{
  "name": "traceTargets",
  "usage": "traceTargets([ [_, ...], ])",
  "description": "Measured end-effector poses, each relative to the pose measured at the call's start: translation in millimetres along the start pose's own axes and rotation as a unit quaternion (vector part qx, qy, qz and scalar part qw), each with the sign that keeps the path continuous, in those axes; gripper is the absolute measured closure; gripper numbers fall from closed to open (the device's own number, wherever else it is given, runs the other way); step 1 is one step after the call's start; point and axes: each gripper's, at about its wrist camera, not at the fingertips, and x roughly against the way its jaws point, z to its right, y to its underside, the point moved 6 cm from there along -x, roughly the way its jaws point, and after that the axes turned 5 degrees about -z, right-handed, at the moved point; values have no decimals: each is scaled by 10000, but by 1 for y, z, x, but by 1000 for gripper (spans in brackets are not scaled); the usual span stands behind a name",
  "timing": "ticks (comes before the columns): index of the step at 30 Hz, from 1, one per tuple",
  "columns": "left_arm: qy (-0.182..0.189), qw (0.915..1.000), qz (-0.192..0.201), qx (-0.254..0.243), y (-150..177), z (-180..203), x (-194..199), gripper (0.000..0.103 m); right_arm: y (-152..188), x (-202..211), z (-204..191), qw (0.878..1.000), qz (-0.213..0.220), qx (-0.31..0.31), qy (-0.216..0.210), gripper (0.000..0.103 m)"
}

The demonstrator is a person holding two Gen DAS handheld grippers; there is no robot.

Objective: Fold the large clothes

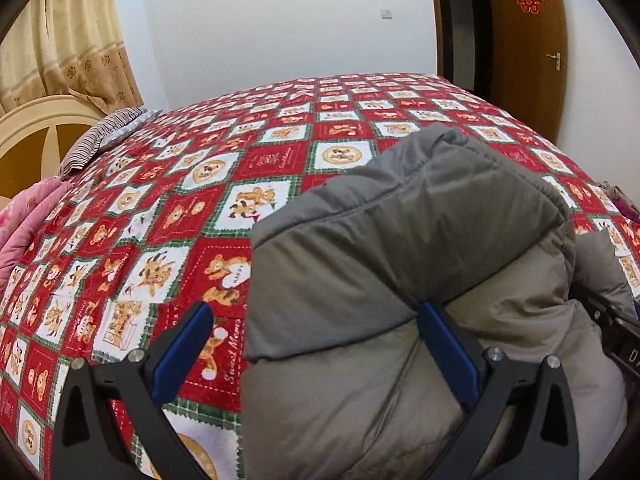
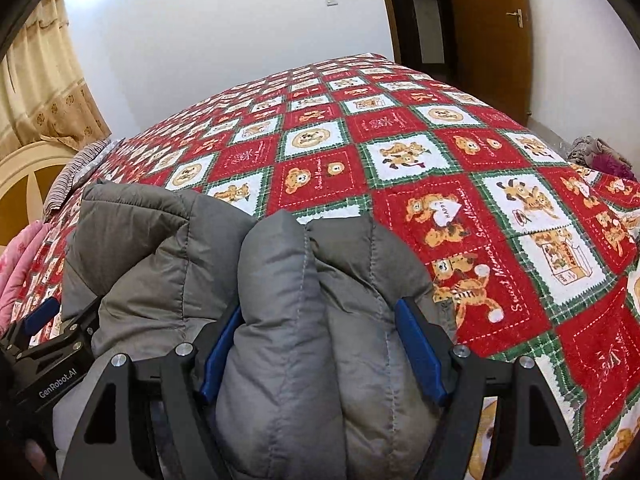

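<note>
Grey padded jacket (image 2: 280,300) is pinched in the right hand-held gripper (image 2: 320,340); the left hand-held gripper (image 1: 316,344) stands open.

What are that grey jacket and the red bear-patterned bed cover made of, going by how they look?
Grey jacket: probably a smooth, faintly shiny synthetic shell over soft filling; it bulges in stitched, quilted channels and creases softly. Bed cover: looks like matte printed woven cloth, perhaps cotton; it lies flat without sheen, with printed bear squares and dashed stitch lines. The exact fibres cannot be told.
</note>
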Motion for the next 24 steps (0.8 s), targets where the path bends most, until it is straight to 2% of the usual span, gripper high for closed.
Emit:
traceTargets([
  [10,73,9999,-81,50,1,-1,-5,0,0,-6,0,10000,-90,7,6,28],
  [13,70,9999,-123,-85,2,-3,2,0,-1,-3,1,9999,-150,64,-47,28],
  [17,506,9985,-115,169,17,-31,31,0,4,24,12,9994,-30,-119,-310,23],
  [21,741,9969,-96,256,38,-52,50,0,18,56,22,9986,128,-211,-462,21],
  [24,924,9947,-315,320,51,-53,42,0,31,64,27,9984,96,-328,-441,19],
])
